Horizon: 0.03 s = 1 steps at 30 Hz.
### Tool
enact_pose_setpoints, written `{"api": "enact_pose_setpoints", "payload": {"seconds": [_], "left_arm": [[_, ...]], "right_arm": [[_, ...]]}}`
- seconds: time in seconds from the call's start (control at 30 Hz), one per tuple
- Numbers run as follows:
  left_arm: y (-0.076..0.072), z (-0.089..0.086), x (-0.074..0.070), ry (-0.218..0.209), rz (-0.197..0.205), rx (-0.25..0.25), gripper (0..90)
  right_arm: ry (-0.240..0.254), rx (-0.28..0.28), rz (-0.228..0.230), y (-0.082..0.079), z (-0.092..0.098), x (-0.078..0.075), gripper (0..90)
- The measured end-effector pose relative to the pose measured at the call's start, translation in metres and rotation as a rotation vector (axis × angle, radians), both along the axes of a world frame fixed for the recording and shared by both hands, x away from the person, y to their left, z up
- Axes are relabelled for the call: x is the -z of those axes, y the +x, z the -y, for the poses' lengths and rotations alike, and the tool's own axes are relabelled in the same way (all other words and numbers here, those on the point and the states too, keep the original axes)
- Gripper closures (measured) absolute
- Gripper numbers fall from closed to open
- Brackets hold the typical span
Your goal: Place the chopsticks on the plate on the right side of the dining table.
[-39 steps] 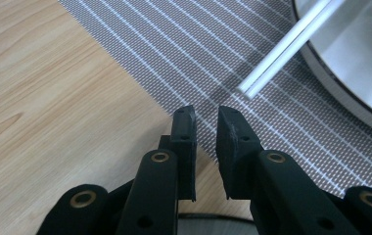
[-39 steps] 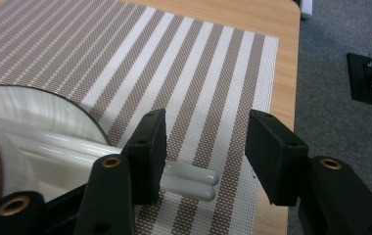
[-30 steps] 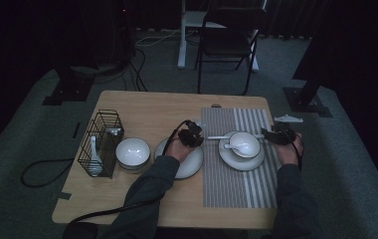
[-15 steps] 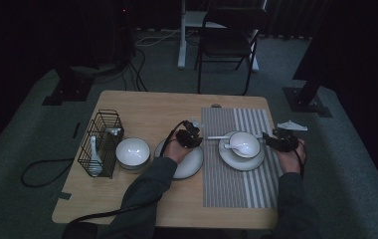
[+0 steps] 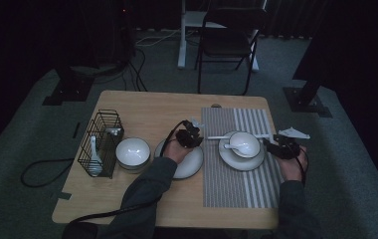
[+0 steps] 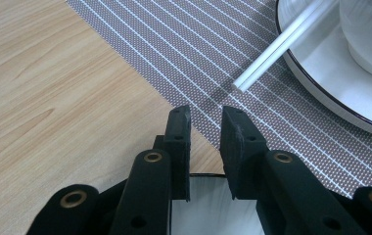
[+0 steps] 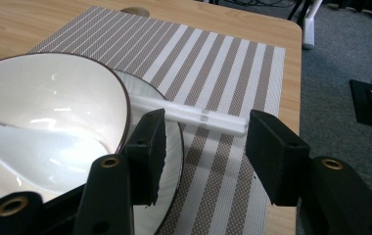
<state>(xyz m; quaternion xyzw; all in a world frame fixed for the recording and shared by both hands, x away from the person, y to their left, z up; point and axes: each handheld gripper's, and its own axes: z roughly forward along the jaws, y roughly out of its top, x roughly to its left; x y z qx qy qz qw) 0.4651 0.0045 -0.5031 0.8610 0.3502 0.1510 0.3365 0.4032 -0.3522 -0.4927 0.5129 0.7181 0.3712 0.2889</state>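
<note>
From above, the left gripper (image 5: pixel 191 135) rests over an empty plate (image 5: pixel 189 167); the right gripper (image 5: pixel 280 148) sits beside the bowl (image 5: pixel 244 143), dim light hiding detail. Left gripper view: narrow-gapped jaws, nothing between, chopsticks (image 6: pixel 277 46) cropped. Right gripper view: jaws wide apart, chopsticks (image 7: pixel 194 113) behind them, bowl (image 7: pixel 52 105) cropped.

Small grey marking on white chopsticks (image 7: pixel 204 116), too small to read, no other text

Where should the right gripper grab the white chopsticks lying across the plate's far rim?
Grip the chopsticks at the end overhanging the placemat, coming from above with jaws straddling them. That end sticks out past the plate rim and bowl, probably leaving room for the right gripper.
</note>
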Motion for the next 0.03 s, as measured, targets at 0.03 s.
{"api": "enact_pose_setpoints", "payload": {"seconds": [0.03], "left_arm": [[0.0000, 0.0000, 0.0000, 0.000, 0.000, 0.000, 74.6]], "right_arm": [[-0.002, 0.000, -0.002, -0.0009, 0.0001, 0.0005, 49.3]]}}
